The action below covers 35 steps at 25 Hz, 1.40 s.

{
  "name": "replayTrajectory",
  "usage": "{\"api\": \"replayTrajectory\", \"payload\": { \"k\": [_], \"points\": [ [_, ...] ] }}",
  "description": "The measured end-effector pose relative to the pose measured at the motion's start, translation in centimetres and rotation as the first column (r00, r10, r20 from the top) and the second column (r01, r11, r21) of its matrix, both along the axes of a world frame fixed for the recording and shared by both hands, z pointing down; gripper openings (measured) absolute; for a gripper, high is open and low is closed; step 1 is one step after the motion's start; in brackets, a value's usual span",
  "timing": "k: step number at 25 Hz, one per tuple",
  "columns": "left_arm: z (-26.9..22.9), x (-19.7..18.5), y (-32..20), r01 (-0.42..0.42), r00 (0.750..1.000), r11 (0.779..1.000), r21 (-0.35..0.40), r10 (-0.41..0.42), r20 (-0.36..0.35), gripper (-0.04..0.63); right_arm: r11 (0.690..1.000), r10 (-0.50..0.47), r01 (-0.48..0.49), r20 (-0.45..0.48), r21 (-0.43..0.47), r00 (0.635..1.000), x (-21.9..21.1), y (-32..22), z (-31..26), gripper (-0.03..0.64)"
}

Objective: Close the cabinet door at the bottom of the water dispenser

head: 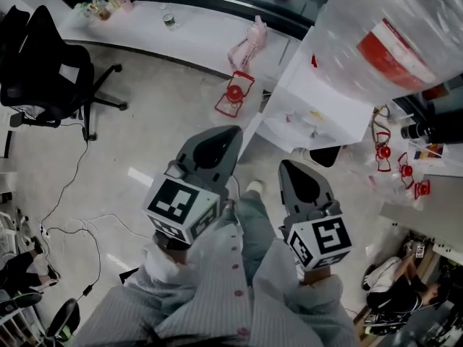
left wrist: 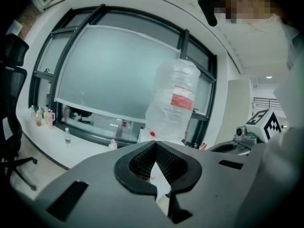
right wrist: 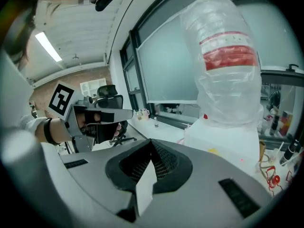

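The water dispenser (head: 318,96) filled the head view at two o'clock of us, with its plastic-wrapped bottle (head: 383,35) on top. An office chair (head: 43,63) stood well apart at ten o'clock. We judged this to be the approach, with nothing touching the dispenser yet.

The left gripper (head: 221,139) and right gripper (head: 296,176) hung side by side above our legs. Each claw was pressed together on nothing, tips meeting.

A thin white panel (head: 251,137) ran out from the dispenser's seven o'clock corner, just beside the left gripper's tip. We took it for the cabinet door (head: 251,137), open and seen edge-on, though we could not be sure. The next move would call for lowering a closed claw to its outer face and pushing it toward the body.

Only the head view showed that panel. Both gripper views looked over it at the bottle and windows, and each showed the other gripper's marker cube. Small red clips (head: 233,96) lay at twelve o'clock.
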State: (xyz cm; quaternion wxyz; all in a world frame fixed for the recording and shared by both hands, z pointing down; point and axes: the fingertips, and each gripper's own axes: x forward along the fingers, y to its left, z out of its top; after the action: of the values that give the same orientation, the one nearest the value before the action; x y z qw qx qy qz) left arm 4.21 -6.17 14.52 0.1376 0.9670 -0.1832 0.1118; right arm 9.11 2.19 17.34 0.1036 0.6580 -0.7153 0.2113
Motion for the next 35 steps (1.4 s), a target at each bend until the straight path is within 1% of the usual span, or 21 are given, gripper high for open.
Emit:
{"api": "replayTrajectory", "payload": {
  "k": [3,5,7,11,19,25,28,31,35],
  "points": [
    [1.4,1.5,-1.2,0.015,1.0,1.0,-0.016,-0.014,0.015,0.009,1.0,-0.029,0.029,0.009,-0.006,1.0,1.3,-1.9,0.8,0.014],
    [2.4,1.9,-1.8,0.043,0.999,0.999,-0.025,-0.042,0.028,0.009,0.997,-0.074,0.074,0.004,-0.014,0.997,1.8,-3.0,1.3,0.014],
    [3.6,1.9,-2.4,0.078,0.996,0.996,-0.036,-0.076,0.044,0.009,0.993,-0.116,0.116,0.003,-0.026,0.993,2.0,-4.0,2.3,0.014],
    [6.0,1.0,-3.6,0.119,0.991,0.991,-0.062,-0.115,0.065,0.009,0.988,-0.137,0.138,0.01,-0.066,0.99,2.0,-5.4,4.9,0.014],
    [11.0,-1.9,-5.2,0.131,0.987,0.985,-0.116,-0.119,0.104,0.009,0.984,-0.11,0.111,0.018,-0.135,0.994,0.2,-7.5,11.0,0.014],
    [15.7,-2.9,-6.3,0.125,0.987,0.979,-0.158,-0.106,0.121,0.009,0.98,-0.08,0.083,0.022,-0.182,0.997,-1.1,-9.3,16.4,0.014],
    [18.5,-3.3,-6.7,0.11,0.987,0.98,-0.168,-0.087,0.138,0.009,0.976,-0.064,0.069,0.031,-0.205,0.997,-1.8,-10.1,19.4,0.014],
    [21.3,-4.0,-7.0,0.12,0.983,0.976,-0.184,-0.092,0.157,0.009,0.969,-0.066,0.072,0.032,-0.235,0.997,-2.6,-11.0,22.8,0.014],
    [25.5,-5.5,-7.7,0.152,0.976,0.965,-0.215,-0.112,0.187,0.009,0.954,-0.083,0.087,0.026,-0.288,0.996,-3.8,-12.0,27.8,0.014]
  ]
}}
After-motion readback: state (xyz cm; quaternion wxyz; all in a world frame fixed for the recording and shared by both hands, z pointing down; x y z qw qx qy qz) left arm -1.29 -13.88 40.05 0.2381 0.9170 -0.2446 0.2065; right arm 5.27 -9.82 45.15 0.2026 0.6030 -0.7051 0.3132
